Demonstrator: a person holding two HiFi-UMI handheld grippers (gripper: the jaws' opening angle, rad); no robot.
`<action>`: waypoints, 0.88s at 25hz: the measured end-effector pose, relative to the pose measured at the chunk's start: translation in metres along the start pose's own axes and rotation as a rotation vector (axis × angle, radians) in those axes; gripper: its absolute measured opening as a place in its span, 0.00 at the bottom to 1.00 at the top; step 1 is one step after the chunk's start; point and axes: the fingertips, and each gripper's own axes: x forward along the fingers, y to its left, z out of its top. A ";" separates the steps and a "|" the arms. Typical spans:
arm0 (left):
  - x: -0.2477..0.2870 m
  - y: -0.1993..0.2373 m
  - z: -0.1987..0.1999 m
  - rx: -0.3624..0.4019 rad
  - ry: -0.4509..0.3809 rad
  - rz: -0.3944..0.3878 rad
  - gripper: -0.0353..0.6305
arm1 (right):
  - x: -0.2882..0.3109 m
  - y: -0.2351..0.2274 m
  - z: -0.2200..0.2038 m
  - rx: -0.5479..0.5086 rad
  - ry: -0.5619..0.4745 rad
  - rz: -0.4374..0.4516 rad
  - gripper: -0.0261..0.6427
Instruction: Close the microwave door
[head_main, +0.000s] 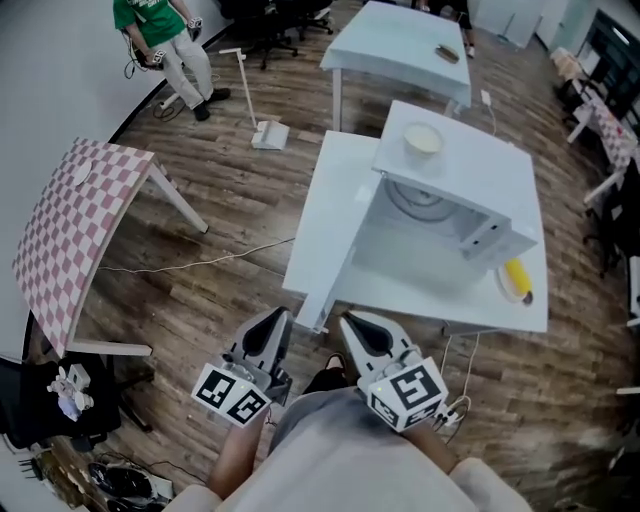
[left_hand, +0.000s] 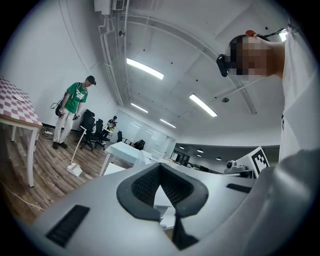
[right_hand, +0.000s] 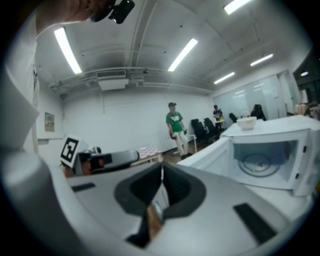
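Ahead, the microwave (head_main: 470, 170) sits on a white table (head_main: 320, 200), its door (right_hand: 215, 157) swung wide. My left gripper (head_main: 277, 318) and right gripper (head_main: 350, 325) hover short of the table edge, jaws together, empty.

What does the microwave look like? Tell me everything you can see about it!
The microwave is a plain white box standing on a white table. Its door is swung wide open, so the inside shows. A round glass plate lies flat on the floor of the white cavity, with nothing visible on it. A pale bowl sits on the microwave's flat top. Nothing else touches the microwave.
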 end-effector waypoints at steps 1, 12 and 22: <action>0.000 0.004 -0.004 0.002 0.015 0.002 0.08 | 0.001 0.000 -0.002 0.003 0.004 -0.003 0.07; 0.004 0.028 -0.043 -0.021 0.102 0.054 0.08 | 0.002 -0.012 -0.009 0.037 0.016 -0.007 0.07; 0.001 0.026 -0.055 -0.068 0.122 0.052 0.08 | 0.002 -0.014 -0.016 0.053 0.036 -0.008 0.07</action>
